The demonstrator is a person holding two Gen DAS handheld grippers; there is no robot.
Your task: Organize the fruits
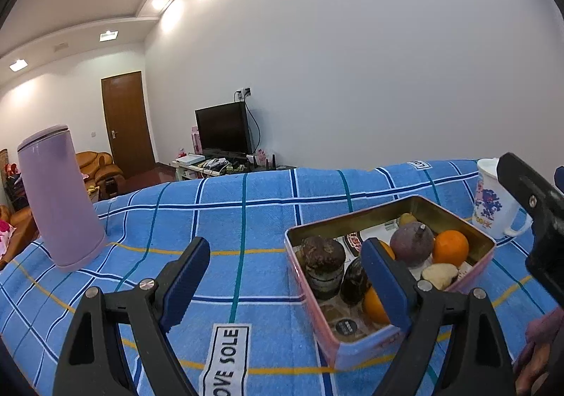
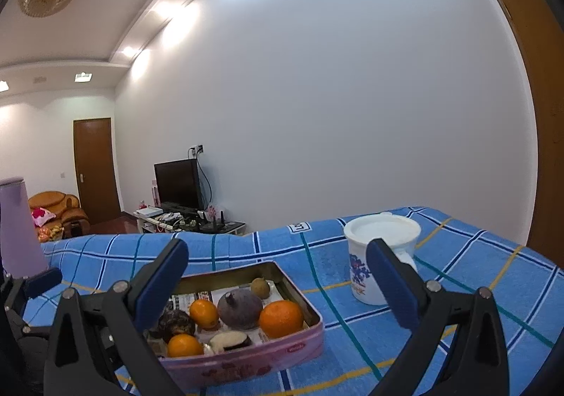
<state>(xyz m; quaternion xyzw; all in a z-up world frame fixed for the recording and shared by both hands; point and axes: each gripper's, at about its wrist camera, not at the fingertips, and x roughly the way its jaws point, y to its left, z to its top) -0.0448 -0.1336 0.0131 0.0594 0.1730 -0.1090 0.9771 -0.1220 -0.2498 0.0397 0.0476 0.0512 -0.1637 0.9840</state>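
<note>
Blue checked cloth (image 2: 458,276) bears pink tin (image 2: 246,366) holding oranges (image 2: 281,319); both tools spread wide, empty.

Blue checked cloth (image 1: 246,212) carries tin (image 1: 352,346), mug (image 2: 363,276), purple flask (image 1: 60,198).

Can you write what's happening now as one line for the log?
left gripper: open, empty | right gripper: open, empty | fruits in pink tin | mug beside tin

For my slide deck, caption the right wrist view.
Open right gripper above a pink tin of oranges beside a lidded mug.
</note>
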